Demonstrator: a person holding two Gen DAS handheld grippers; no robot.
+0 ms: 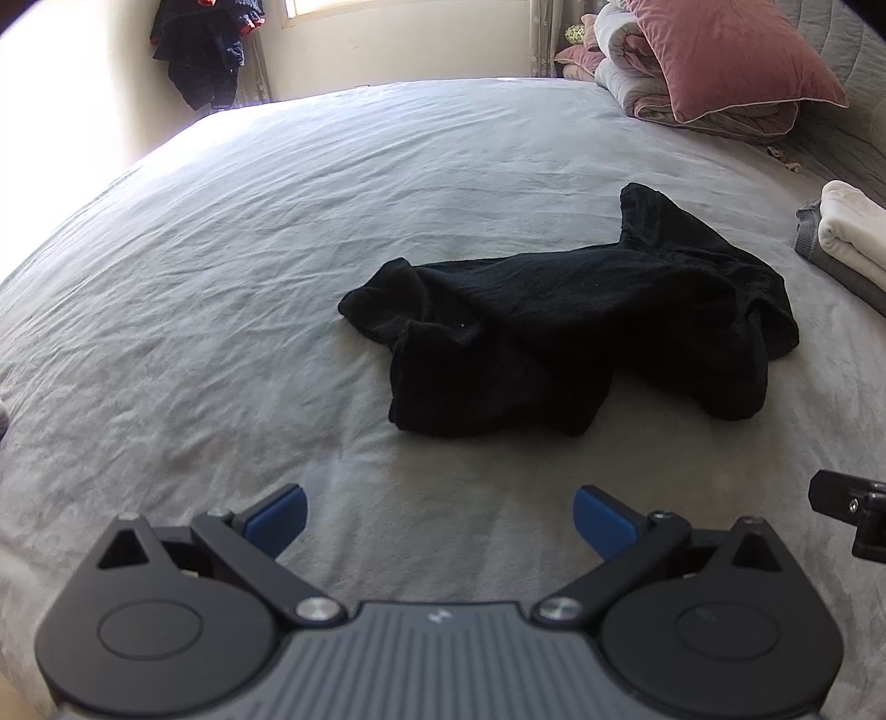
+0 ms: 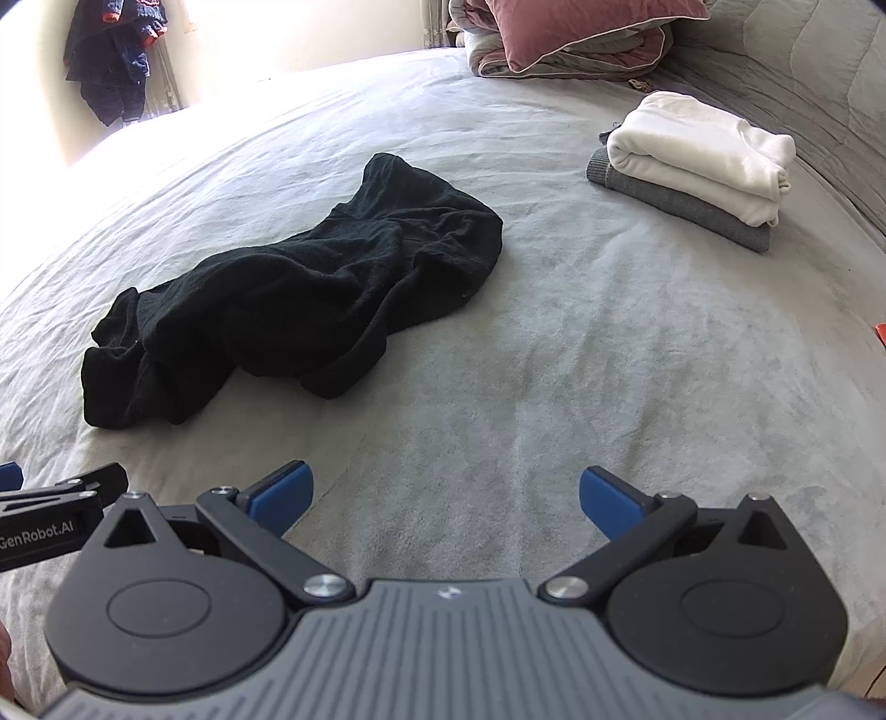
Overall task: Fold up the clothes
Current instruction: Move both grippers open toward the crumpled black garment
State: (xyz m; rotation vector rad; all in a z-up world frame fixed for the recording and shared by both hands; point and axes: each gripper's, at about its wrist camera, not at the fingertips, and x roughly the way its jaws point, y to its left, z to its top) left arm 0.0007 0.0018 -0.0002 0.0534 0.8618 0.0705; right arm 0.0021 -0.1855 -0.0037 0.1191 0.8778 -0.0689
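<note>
A crumpled black garment (image 1: 576,327) lies in a heap on the grey bed sheet (image 1: 249,266); it also shows in the right wrist view (image 2: 299,299). My left gripper (image 1: 440,518) is open and empty, hovering over the sheet short of the garment. My right gripper (image 2: 446,501) is open and empty, to the right of the garment and nearer than it. Part of the left gripper's body (image 2: 55,518) shows at the left edge of the right wrist view.
A folded white garment (image 2: 703,155) sits on a folded grey one (image 2: 681,207) at the far right. Pink pillows and a rolled quilt (image 1: 720,61) lie at the head of the bed. Dark clothes (image 1: 205,50) hang by the window.
</note>
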